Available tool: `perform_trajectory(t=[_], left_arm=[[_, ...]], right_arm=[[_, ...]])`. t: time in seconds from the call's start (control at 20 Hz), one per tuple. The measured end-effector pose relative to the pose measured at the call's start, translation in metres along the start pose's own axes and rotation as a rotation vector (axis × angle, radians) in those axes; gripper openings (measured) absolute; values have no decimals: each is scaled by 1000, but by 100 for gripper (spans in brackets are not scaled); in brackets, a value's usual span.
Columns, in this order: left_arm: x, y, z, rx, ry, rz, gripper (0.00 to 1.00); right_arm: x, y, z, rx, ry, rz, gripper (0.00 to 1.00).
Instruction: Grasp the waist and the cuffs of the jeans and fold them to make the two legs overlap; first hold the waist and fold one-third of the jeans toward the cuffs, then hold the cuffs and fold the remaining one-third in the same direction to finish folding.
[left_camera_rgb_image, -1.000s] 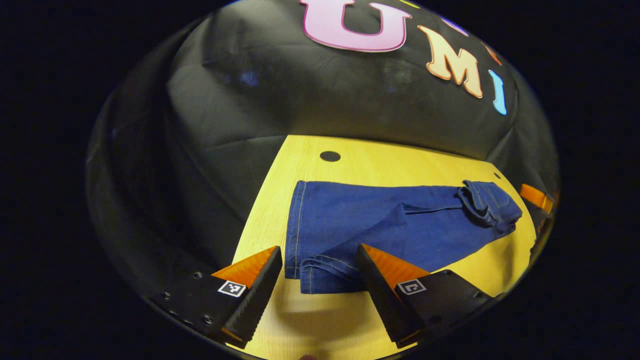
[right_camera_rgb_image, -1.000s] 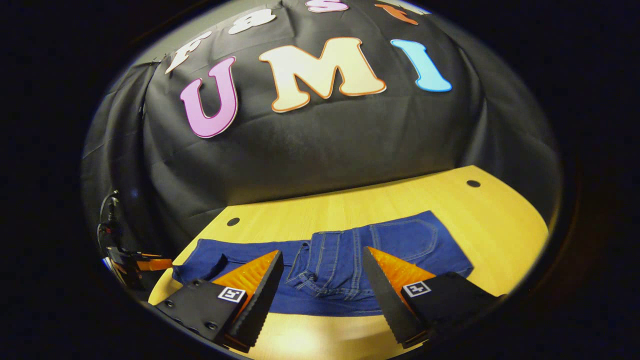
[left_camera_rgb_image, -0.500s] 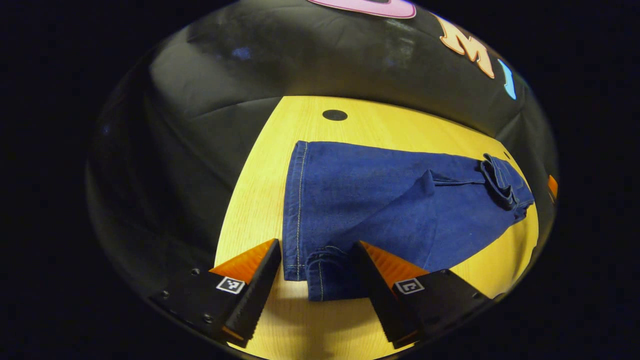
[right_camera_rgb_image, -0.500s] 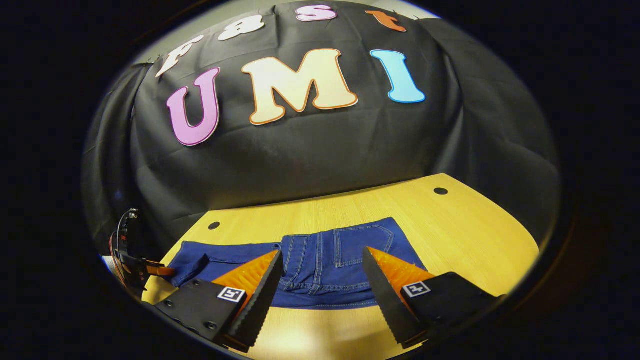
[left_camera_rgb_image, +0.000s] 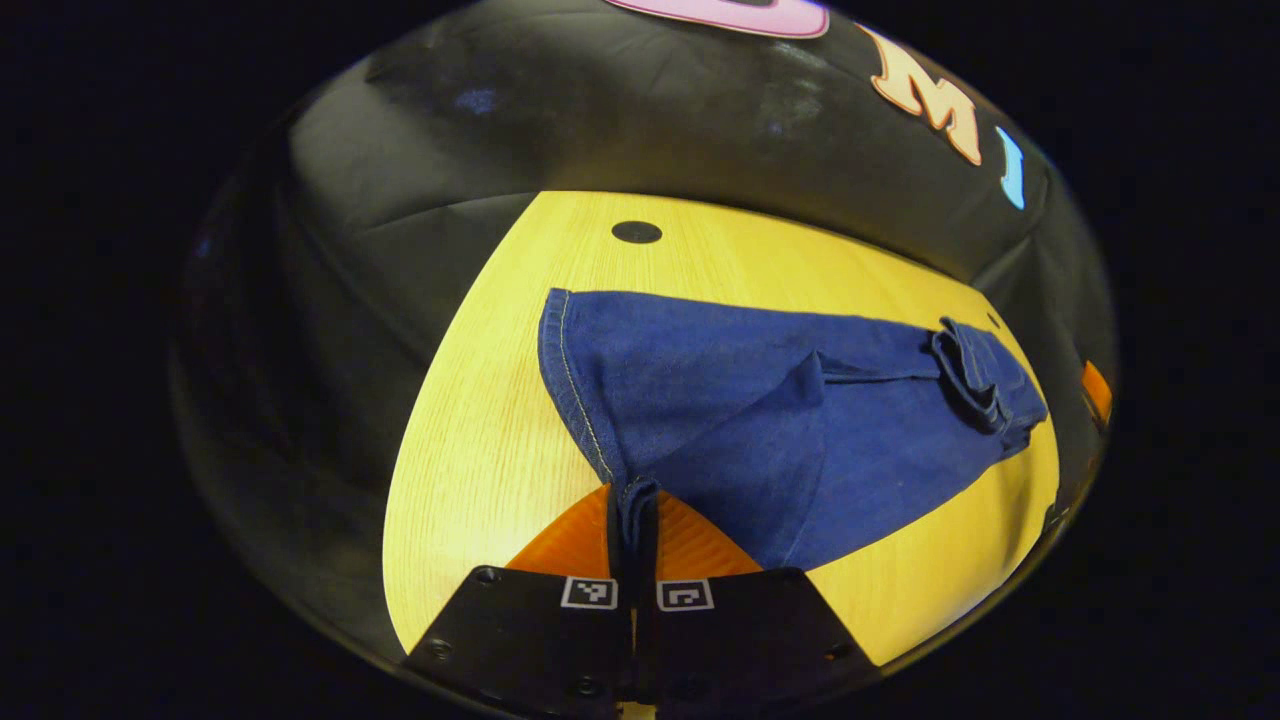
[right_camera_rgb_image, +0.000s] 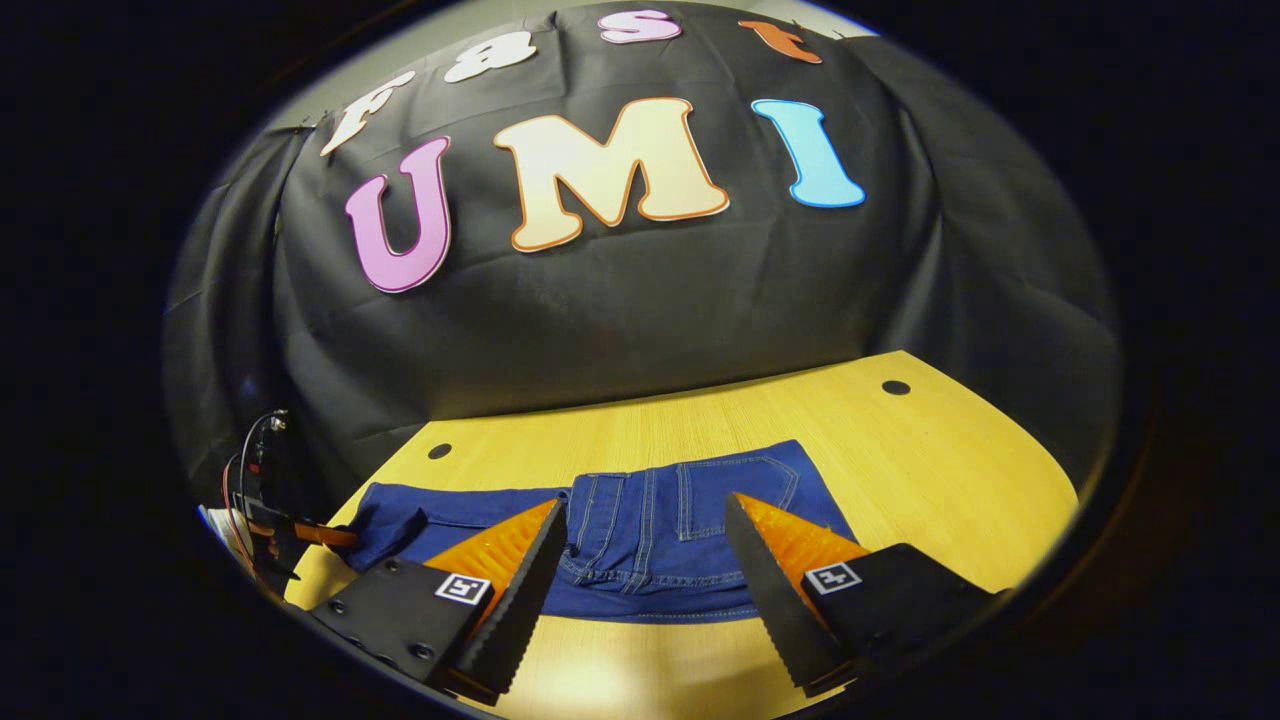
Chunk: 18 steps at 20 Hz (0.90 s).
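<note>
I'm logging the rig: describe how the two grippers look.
Each gripper, left and right, has two wedge-shaped jaws with ribbed sides and toothed inner edges, set on flat black plates with screws. Each plate carries a small square black-and-white marker. In the right gripper view, thin cables loop over the left gripper.

A yellow wooden table (right_camera_rgb_image: 960, 470) stood by the black cloth wall. Blue jeans (left_camera_rgb_image: 760, 400) lay flat on it, with small dark holes (left_camera_rgb_image: 637, 232) nearby.
</note>
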<state>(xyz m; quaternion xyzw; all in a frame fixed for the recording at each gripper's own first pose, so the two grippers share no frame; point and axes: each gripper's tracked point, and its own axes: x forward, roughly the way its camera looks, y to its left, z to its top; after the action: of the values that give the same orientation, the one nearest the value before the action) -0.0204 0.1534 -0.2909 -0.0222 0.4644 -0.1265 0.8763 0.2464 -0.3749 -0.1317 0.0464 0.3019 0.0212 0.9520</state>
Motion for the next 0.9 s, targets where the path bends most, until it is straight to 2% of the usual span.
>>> perform_trajectory(t=[0.25,0.5,0.9], left_arm=[[-47,-52,49,-82,-128,-78,0],[-68,-133,88,-44,-199,-140,0],[-76,-254,117,-16,-255,-231,0]], right_arm=[[-8,-23,21,-8,-25,36,98],[-18,-56,44,1,-36,61,98],[-35,-122,67,21,-42,67,98]])
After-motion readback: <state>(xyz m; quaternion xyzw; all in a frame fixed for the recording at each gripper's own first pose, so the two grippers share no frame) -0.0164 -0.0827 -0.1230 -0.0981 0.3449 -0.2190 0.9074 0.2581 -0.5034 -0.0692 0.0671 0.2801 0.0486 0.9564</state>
